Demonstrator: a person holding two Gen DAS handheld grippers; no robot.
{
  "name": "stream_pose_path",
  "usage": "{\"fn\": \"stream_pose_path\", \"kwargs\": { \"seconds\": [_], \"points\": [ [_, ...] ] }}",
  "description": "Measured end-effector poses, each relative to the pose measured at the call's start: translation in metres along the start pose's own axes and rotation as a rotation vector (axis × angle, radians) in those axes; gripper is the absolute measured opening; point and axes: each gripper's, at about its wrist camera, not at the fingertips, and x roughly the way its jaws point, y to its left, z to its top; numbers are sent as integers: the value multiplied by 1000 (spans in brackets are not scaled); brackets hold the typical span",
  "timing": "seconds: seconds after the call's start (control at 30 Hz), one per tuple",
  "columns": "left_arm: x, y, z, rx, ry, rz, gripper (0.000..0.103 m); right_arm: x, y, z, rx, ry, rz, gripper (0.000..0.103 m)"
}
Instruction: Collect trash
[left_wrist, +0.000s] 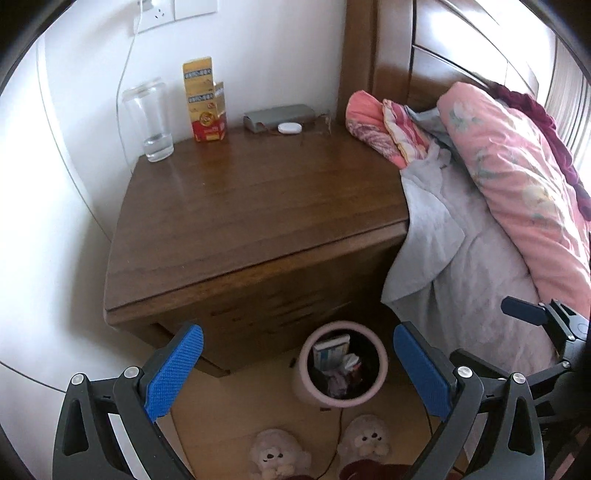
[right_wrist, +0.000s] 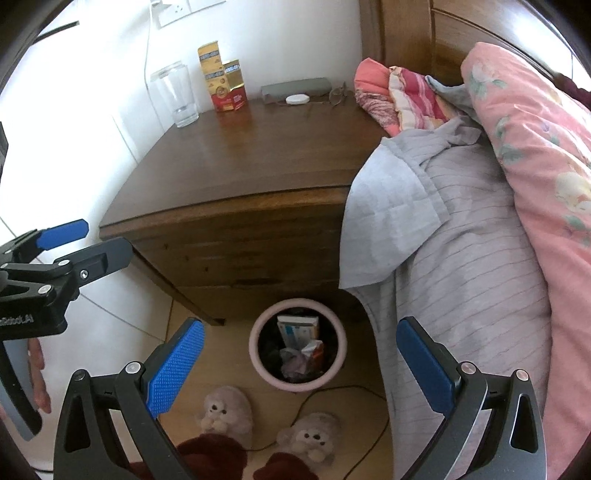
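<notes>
A round pink trash bin (left_wrist: 343, 363) (right_wrist: 297, 349) stands on the floor in front of the wooden nightstand (left_wrist: 255, 206) (right_wrist: 240, 166). Inside it lie a small box and crumpled wrappers. My left gripper (left_wrist: 297, 365) hovers open above the bin, empty. My right gripper (right_wrist: 300, 363) is open and empty too, over the same bin. Each gripper shows at the edge of the other's view: the right gripper (left_wrist: 524, 310) at far right, the left gripper (right_wrist: 66, 229) at far left. Yellow-red cartons (left_wrist: 205, 105) (right_wrist: 223, 83) stand at the back of the nightstand.
A glass (left_wrist: 149, 122) (right_wrist: 177, 98), a grey case (left_wrist: 279, 116) (right_wrist: 295, 88) with a white disc and spectacles sit at the nightstand's back. Bedding (left_wrist: 498, 206) (right_wrist: 480, 221) fills the right. Plush slippers (left_wrist: 364, 435) (right_wrist: 225, 410) and a cable lie on the floor.
</notes>
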Motion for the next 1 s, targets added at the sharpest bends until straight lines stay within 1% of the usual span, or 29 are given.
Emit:
{"fn": "stream_pose_path", "kwargs": {
  "seconds": [0.27, 0.37, 0.47, 1.0],
  "points": [
    [8, -3, -8, 15, 48, -3, 103, 7, 9, -9, -1, 37, 3, 103],
    [11, -8, -10, 50, 65, -6, 103, 9, 9, -10, -3, 43, 5, 103],
    [11, -12, -10, 75, 65, -15, 103, 10, 9, -10, -4, 47, 1, 103],
    [12, -10, -11, 71, 93, -26, 103, 10, 7, -10, 2, 63, -6, 103]
  ]
}}
